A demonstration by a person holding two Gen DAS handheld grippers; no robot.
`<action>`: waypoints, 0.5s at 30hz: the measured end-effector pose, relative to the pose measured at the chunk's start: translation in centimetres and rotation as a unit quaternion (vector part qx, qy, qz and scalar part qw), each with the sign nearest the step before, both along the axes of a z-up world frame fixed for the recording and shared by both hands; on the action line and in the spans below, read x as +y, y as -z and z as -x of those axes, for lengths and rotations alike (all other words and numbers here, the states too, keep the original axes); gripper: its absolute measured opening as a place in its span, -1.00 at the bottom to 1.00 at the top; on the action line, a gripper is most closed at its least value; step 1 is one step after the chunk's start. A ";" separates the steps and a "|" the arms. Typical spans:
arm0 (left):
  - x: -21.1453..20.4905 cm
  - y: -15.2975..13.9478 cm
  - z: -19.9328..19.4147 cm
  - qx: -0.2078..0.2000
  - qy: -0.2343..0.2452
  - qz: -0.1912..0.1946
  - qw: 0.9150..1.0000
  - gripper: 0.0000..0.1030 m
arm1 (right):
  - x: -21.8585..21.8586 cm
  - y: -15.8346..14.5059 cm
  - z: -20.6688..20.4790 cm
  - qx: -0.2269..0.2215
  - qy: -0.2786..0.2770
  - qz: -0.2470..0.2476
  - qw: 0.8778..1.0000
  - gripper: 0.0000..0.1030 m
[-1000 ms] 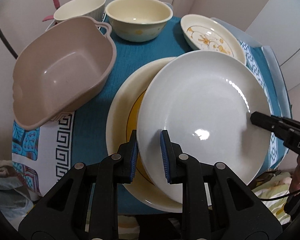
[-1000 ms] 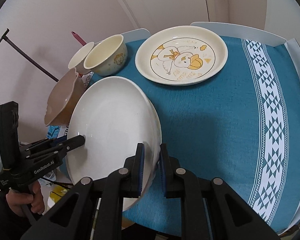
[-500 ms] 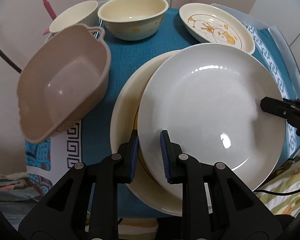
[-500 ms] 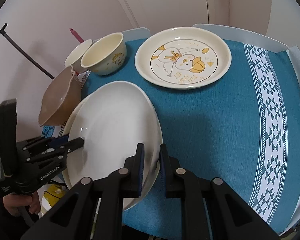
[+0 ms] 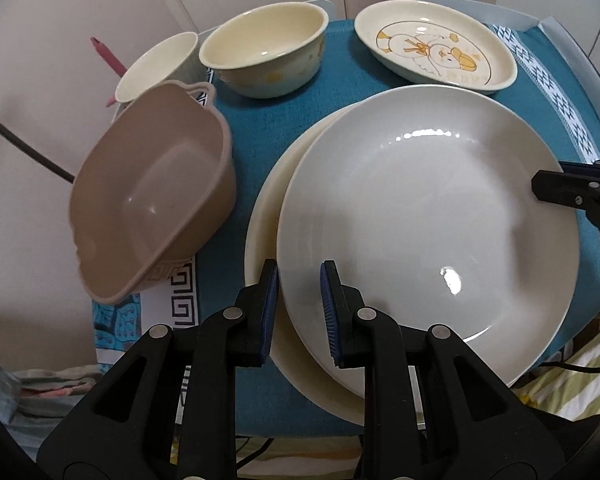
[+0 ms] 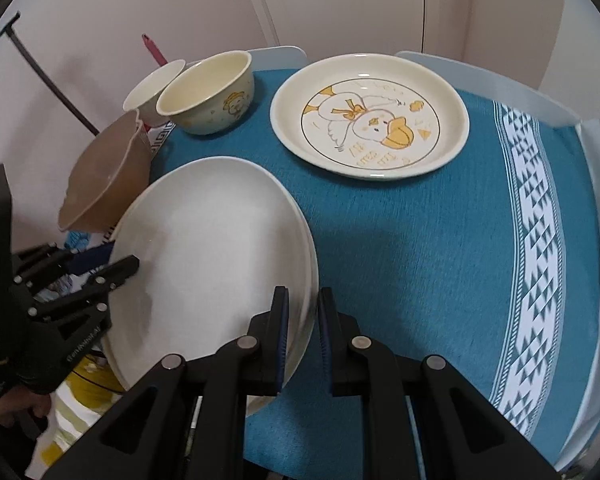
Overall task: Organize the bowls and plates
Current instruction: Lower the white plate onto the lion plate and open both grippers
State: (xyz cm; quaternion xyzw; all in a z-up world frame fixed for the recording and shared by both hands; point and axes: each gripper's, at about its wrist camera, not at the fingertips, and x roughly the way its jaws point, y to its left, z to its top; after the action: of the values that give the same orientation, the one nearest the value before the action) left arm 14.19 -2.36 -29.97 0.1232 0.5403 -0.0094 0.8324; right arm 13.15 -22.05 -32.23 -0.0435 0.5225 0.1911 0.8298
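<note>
The left gripper is squeezed almost shut on the near rim of the white plate, and the right gripper pinches the same plate's rim on the other side. The white plate sits on top of a cream plate on the blue cloth. Farther back are a tan tub, a cream bowl, a small cup and a duck plate.

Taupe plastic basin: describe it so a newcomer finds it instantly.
Start at the teal tablecloth. At its left edge, beside the stacked plates, the taupe plastic basin tilts out over the edge. Unlike the round cream bowls behind it, it is squarish, matte, with scalloped handles.
</note>
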 end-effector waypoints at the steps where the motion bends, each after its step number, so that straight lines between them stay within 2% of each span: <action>1: 0.0 0.0 0.0 0.000 0.001 -0.002 1.000 -0.63 | 0.1 0.0 0.0 -0.002 -0.002 0.005 1.000 -0.74; 6: 0.2 -0.3 0.5 -0.005 0.001 -0.010 1.000 -0.63 | 0.6 0.1 0.2 -0.015 -0.012 0.035 0.999 -0.74; 10: 0.1 -0.5 0.8 -0.015 0.001 -0.031 0.999 -0.63 | 0.5 0.2 0.3 -0.017 -0.010 0.035 0.999 -0.74; 15: 0.4 -0.7 1.0 -0.017 0.001 -0.024 1.000 -0.63 | 0.5 0.2 0.2 -0.017 -0.009 0.036 0.999 -0.74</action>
State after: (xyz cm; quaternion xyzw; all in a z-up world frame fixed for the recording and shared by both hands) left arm 13.22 -1.96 -29.28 0.1440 0.5262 0.0047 0.8381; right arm 12.91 -21.55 -32.42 -0.0809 0.5146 0.1790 0.8346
